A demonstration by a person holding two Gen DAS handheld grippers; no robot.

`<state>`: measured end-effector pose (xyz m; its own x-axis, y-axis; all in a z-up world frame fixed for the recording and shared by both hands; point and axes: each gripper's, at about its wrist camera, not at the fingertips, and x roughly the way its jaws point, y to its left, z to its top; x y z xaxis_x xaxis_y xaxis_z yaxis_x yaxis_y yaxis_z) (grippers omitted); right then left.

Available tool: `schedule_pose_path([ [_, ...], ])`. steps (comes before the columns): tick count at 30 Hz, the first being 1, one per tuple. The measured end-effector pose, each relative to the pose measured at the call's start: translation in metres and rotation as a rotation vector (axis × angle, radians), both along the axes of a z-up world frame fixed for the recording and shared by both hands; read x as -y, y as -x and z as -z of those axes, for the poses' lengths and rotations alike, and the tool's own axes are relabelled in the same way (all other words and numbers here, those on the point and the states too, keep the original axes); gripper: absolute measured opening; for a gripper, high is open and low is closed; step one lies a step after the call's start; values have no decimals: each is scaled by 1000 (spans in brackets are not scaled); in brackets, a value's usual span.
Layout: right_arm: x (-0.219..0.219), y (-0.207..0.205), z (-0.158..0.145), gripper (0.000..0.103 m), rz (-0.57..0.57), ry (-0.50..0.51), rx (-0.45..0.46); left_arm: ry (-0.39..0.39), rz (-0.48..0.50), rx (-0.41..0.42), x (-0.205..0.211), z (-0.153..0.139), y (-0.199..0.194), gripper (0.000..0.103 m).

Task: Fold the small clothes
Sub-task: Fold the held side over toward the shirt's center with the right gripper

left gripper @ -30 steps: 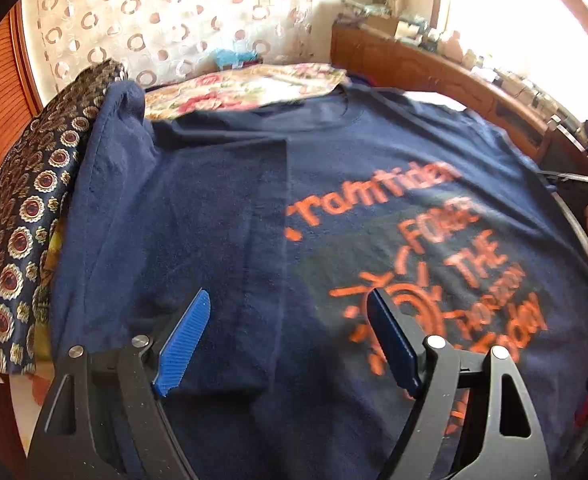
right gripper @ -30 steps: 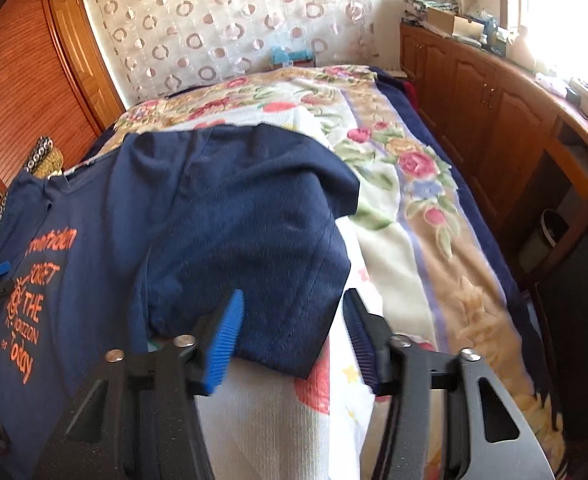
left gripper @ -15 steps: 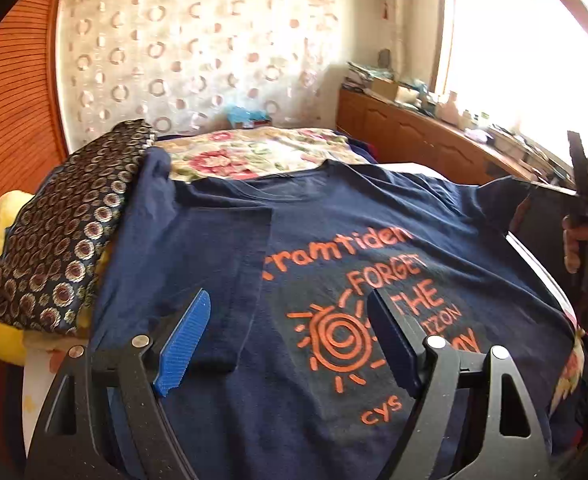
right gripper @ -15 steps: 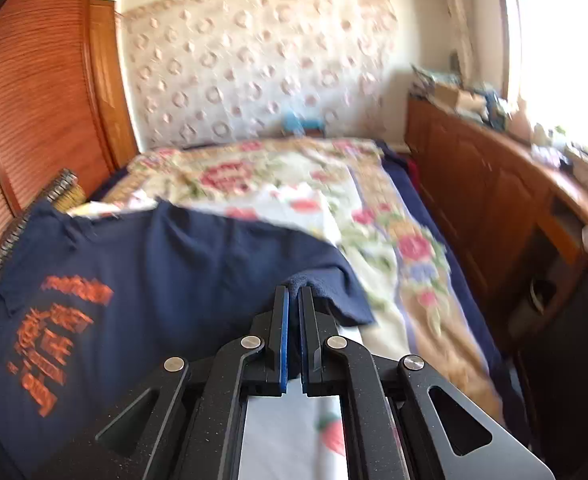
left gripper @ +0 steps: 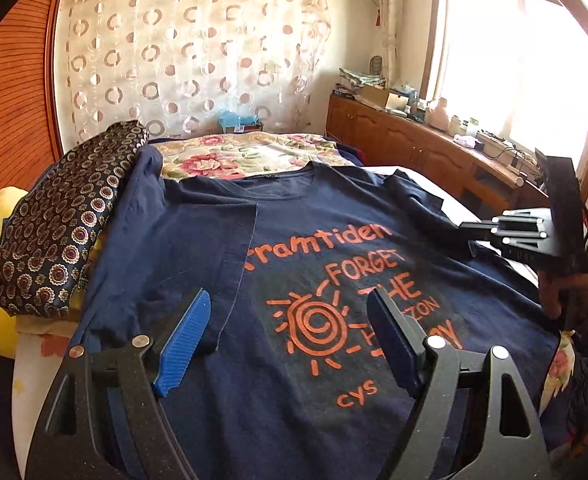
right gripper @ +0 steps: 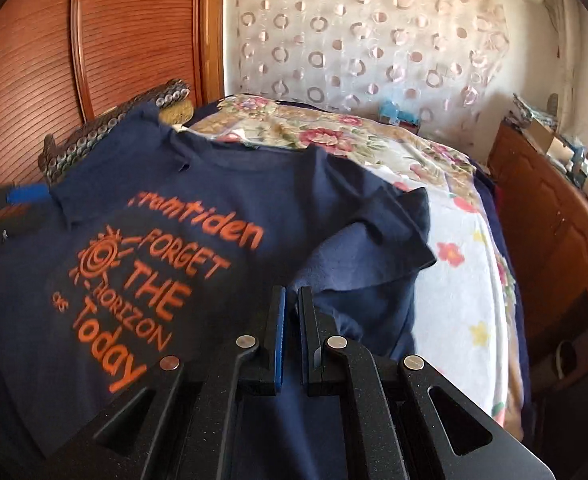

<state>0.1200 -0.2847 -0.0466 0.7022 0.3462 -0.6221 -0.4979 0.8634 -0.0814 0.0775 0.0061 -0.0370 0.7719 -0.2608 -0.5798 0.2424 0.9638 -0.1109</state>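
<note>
Navy T-shirt [left gripper: 302, 264] lies print-up on the bed [right gripper: 454, 280], right under both claws. Left claw [left gripper: 289, 340] is spread and empty, hovering over the shirt's lower front, with a flap already folded in just left of its left pad. Right claw [right gripper: 290, 320] is pressed together, pinching the right sleeve [right gripper: 374, 240], lifted and bunched just ahead of its tips (cloth edge between the pads is hard to see). Judgement: thin knit, light, limp, drapes and creases freely, won't hold shape. Best grips are sleeve hem, shoulder seam or bottom corners; drag low to avoid wrinkling.
</note>
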Motion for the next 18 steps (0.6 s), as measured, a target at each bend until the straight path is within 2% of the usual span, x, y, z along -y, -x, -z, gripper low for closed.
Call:
schedule_pose_path([
  [2,0,4,-1,17,-11,-15,-10,-8,-2,11,2,-2,4,82],
  [8,19,0,-15,34,14,-19,9,-3,2,40,6,-9,11,82],
  [14,43,-12,-25,39,76,-92,7,-3,12,54,11,-11,16,82],
  [18,49,-38,-17,39,145,-72,-20,-2,13,49,13,-9,16,82],
])
